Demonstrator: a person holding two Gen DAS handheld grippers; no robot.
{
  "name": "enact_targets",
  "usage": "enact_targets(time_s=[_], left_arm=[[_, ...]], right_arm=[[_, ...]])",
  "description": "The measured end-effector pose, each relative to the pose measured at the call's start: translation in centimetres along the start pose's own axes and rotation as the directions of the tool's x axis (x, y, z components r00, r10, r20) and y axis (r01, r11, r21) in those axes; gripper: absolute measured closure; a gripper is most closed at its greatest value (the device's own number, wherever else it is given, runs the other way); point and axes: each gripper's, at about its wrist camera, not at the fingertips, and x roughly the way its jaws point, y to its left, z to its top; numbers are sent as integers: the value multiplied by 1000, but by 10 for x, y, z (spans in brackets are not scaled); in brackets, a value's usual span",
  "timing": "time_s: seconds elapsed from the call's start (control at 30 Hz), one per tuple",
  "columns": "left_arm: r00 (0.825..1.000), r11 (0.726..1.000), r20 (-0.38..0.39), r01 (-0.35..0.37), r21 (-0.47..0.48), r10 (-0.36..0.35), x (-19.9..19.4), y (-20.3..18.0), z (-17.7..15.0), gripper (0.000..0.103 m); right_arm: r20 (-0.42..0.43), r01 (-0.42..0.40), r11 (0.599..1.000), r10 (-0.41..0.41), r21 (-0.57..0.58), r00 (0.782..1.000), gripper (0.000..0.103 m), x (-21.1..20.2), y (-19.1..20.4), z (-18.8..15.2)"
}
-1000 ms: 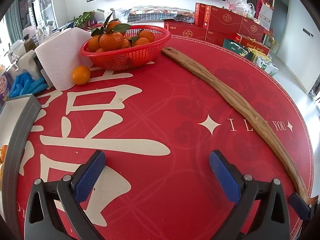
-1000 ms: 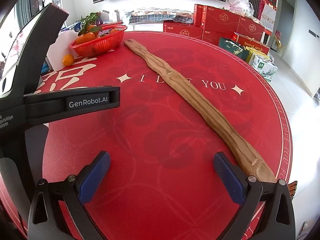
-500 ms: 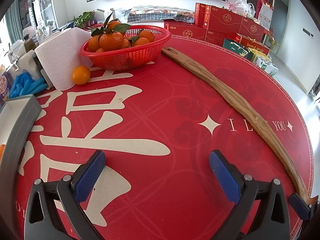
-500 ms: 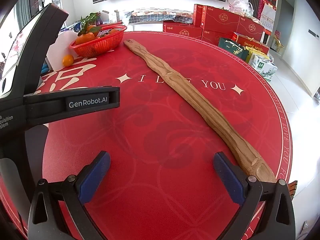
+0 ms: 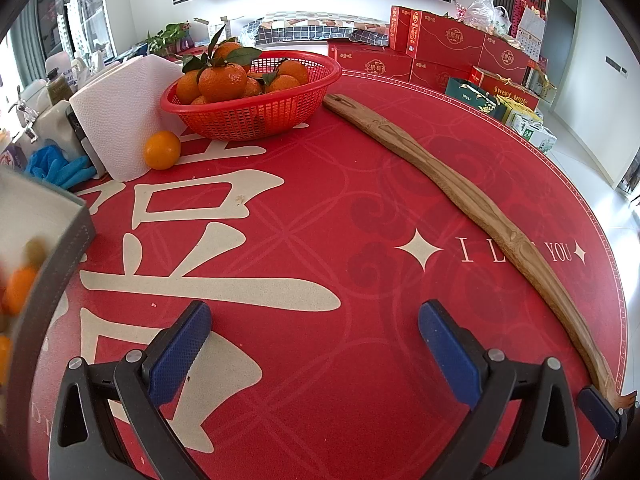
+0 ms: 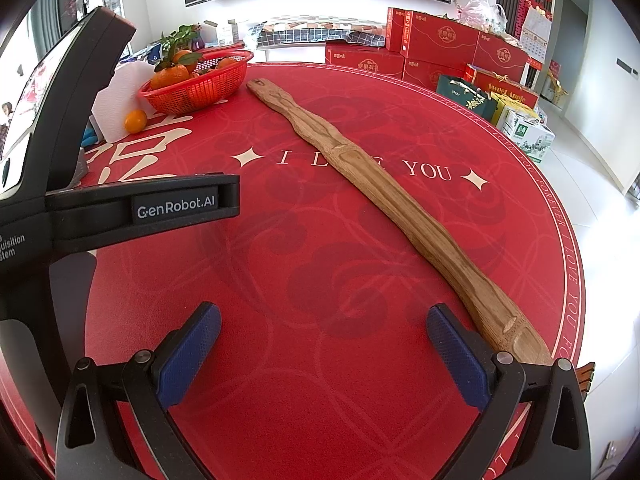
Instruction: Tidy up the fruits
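Note:
A red mesh basket (image 5: pixel 256 118) heaped with leafy oranges (image 5: pixel 222 82) stands at the far left of the red round table; it also shows in the right wrist view (image 6: pixel 196 88). A loose orange (image 5: pixel 162 150) lies in front of it beside a paper towel roll, and shows in the right wrist view (image 6: pixel 135 121). A grey-rimmed box (image 5: pixel 60 256) at the left edge holds blurred oranges (image 5: pixel 18 290). My left gripper (image 5: pixel 314 346) is open and empty over the table. My right gripper (image 6: pixel 324 354) is open and empty, with the left gripper's body (image 6: pixel 120 208) to its left.
A long wooden stick (image 5: pixel 460 200) lies diagonally across the table, its near end by my right gripper's right finger (image 6: pixel 456 356). A white paper towel roll (image 5: pixel 120 116) and blue gloves (image 5: pixel 56 166) sit at the left. Red gift boxes (image 5: pixel 440 48) stand behind the table.
The grey-rimmed box at the left has shifted and tilted, now showing its inside with blurred oranges. Both grippers have stayed still and open.

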Motion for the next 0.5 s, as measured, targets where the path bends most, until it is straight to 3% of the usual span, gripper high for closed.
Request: enact_targets(time_s=[0.5], left_arm=[[1000,1000,0,0,0,0,0,0,0,0]], right_arm=[[-10,17,1000,-17,20,1000,0,1,-1,2]])
